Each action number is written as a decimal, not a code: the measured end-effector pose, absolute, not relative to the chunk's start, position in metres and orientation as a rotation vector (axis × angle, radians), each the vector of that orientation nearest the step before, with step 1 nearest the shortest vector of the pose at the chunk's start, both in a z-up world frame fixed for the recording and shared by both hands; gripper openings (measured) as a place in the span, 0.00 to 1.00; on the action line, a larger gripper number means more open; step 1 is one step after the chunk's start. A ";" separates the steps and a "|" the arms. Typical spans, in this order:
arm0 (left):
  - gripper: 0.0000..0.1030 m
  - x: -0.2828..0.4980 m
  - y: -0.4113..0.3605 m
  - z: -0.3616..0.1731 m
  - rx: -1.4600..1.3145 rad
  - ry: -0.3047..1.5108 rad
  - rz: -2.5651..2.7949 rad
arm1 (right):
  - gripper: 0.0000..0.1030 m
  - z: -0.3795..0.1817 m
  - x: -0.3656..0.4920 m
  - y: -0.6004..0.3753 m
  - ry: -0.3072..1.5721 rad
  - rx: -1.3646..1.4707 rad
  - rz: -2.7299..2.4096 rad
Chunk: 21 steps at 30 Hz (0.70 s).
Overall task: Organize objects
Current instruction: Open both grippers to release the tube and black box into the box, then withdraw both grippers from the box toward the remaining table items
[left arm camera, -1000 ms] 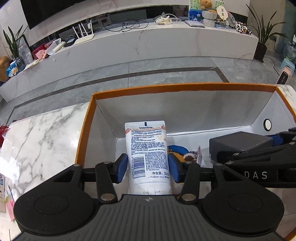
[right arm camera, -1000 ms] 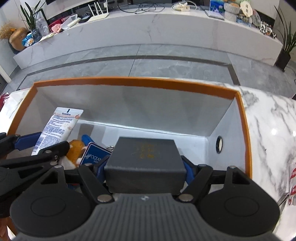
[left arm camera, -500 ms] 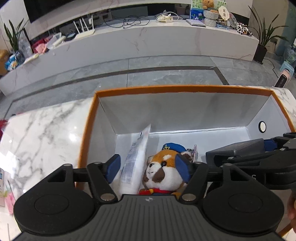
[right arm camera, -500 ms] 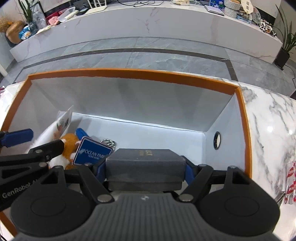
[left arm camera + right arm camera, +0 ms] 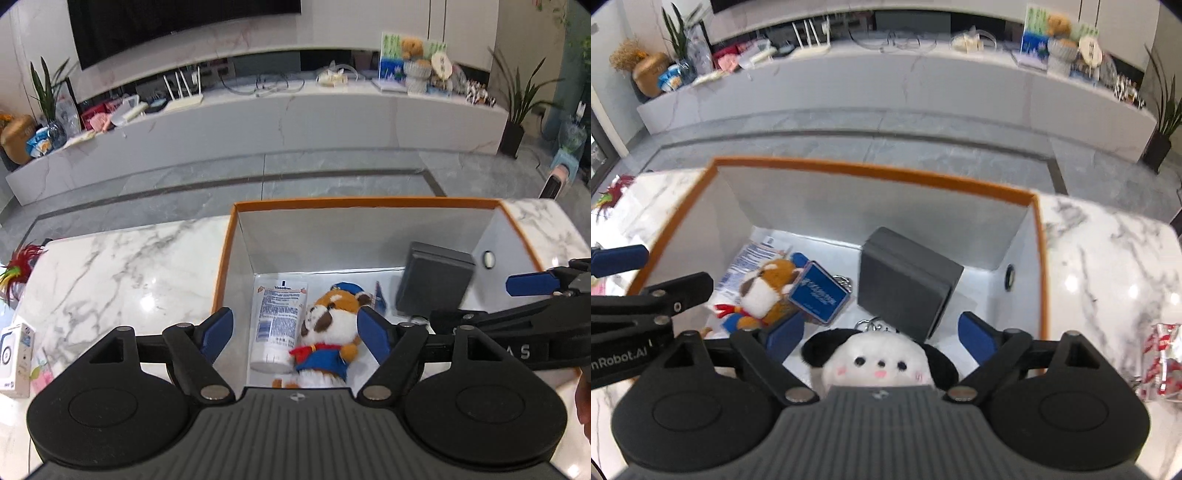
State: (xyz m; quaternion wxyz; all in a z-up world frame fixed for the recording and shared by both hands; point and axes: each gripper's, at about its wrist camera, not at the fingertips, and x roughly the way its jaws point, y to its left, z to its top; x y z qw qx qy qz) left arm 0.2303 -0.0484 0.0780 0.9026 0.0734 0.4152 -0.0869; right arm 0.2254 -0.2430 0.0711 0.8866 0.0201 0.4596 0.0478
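Marble counter point(image 5: 110, 280) holds the orange-rimmed box point(image 5: 369, 202); both tools (left tool point(image 5: 295, 332), right tool point(image 5: 879, 332)) are opening, empty.

left gripper point(image 5: 295, 334) opening (nothing gripped) | tube point(image 5: 277, 325) beside plush point(image 5: 328, 334) | box point(image 5: 369, 203)

Bright, even indoor light; glare spots shine on the marble desk point(image 5: 110, 280). Fisheye bending curves the edges, corners go dark, and the right wrist view is slightly motion-blurred.

Left tongs point(image 5: 295, 332) let go the tube point(image 5: 279, 325); right tongs point(image 5: 881, 334) released the grey box point(image 5: 905, 282); both opening, lifted clear
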 end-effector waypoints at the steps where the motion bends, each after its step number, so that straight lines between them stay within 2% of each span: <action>1: 0.85 0.221 -0.047 0.083 0.149 0.844 -0.179 | 0.89 0.077 0.216 -0.243 0.943 0.045 0.099; 9: 0.86 0.120 -0.023 0.093 0.097 0.730 -0.155 | 0.93 0.099 0.105 -0.234 0.820 0.024 0.081; 15: 0.86 0.045 -0.018 0.058 0.105 0.772 -0.166 | 0.94 0.060 0.012 -0.235 0.843 0.088 0.049; 21: 0.86 0.014 -0.008 0.010 0.073 0.773 -0.161 | 0.94 0.007 -0.033 -0.228 0.890 0.080 0.028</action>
